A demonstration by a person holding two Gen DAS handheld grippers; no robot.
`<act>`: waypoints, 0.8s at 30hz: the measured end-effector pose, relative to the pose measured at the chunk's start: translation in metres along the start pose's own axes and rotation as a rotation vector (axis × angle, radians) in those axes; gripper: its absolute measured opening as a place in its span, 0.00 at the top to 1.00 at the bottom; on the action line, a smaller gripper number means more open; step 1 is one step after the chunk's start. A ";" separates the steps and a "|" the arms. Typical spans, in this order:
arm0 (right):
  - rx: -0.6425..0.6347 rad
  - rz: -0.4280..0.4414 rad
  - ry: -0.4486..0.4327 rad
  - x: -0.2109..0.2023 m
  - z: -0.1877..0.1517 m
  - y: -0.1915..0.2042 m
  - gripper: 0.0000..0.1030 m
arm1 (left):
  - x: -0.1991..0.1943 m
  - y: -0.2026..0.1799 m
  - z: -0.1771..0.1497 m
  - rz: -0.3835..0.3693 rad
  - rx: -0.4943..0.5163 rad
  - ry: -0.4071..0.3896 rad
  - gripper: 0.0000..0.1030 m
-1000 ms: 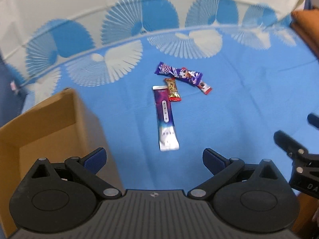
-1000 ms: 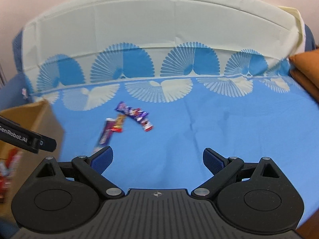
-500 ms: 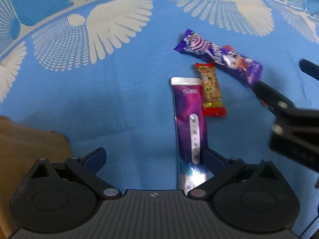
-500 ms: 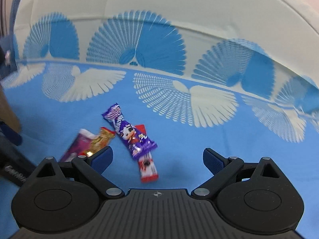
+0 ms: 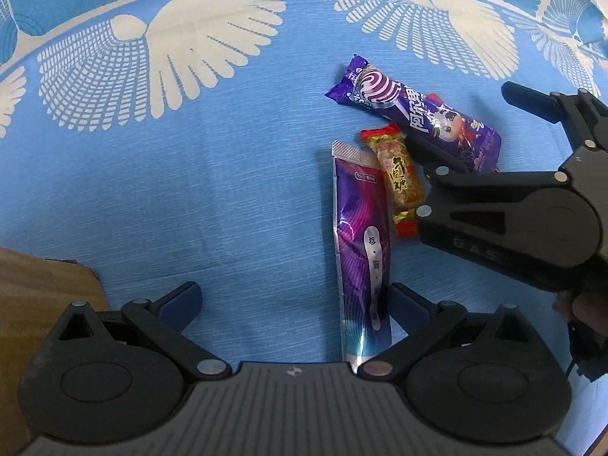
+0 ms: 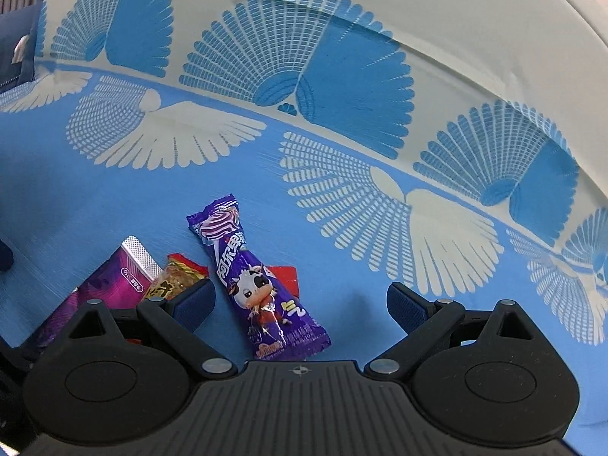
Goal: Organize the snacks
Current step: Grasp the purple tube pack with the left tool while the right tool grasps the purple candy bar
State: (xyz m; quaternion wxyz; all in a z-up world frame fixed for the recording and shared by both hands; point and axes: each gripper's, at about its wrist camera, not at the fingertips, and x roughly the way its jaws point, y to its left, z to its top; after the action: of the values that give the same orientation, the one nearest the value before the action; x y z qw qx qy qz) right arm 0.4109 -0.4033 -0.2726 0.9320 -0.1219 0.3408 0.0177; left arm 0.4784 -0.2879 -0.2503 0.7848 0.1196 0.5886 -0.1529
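Four snacks lie together on the blue cloth. A long purple sachet (image 5: pixel 363 250) has its near end just inside the right finger of my open left gripper (image 5: pixel 294 296). Beside it lies a yellow-and-red candy bar (image 5: pixel 399 178). A purple cow-print wrapper (image 5: pixel 414 114) covers most of a small red packet (image 5: pixel 433 98). My right gripper (image 5: pixel 459 117) comes in from the right, open, straddling that wrapper. In the right wrist view the cow-print wrapper (image 6: pixel 262 285) lies between the fingers of the open right gripper (image 6: pixel 300 296), with the red packet (image 6: pixel 285 271), candy bar (image 6: pixel 178 277) and sachet (image 6: pixel 114 277) to its left.
A cardboard box (image 5: pixel 38 304) shows at the lower left of the left wrist view, close to the left finger. The blue cloth with white fan prints (image 5: pixel 190 190) runs back to a cream fabric band (image 6: pixel 342 0). A hand (image 5: pixel 581 304) holds the right gripper.
Both grippers have moved down and in toward the snacks. The right gripper now straddles the cow-print wrapper; the left one has come over the long sachet's near end. No snack has moved.
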 end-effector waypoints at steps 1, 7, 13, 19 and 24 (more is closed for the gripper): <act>0.001 0.005 -0.004 0.001 0.000 0.000 0.07 | 0.000 -0.001 -0.001 0.001 -0.001 0.001 0.00; -0.003 0.038 -0.013 -0.010 -0.005 0.004 0.76 | -0.013 -0.005 -0.007 -0.011 0.031 -0.037 0.34; 0.110 0.045 -0.016 -0.037 -0.017 -0.005 0.82 | -0.030 -0.005 -0.018 -0.026 0.009 -0.055 0.68; 0.283 0.001 -0.013 -0.086 -0.041 -0.025 0.82 | -0.050 -0.019 -0.047 -0.034 0.038 -0.066 0.68; 0.539 -0.107 0.128 -0.130 -0.088 -0.048 0.82 | -0.072 -0.037 -0.088 -0.039 0.070 -0.077 0.68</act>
State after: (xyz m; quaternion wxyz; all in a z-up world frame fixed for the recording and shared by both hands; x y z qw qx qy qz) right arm 0.2613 -0.4647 -0.2438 0.9070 0.1119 0.3843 -0.1306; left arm 0.3670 -0.2829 -0.2064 0.7991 0.1295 0.5544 -0.1930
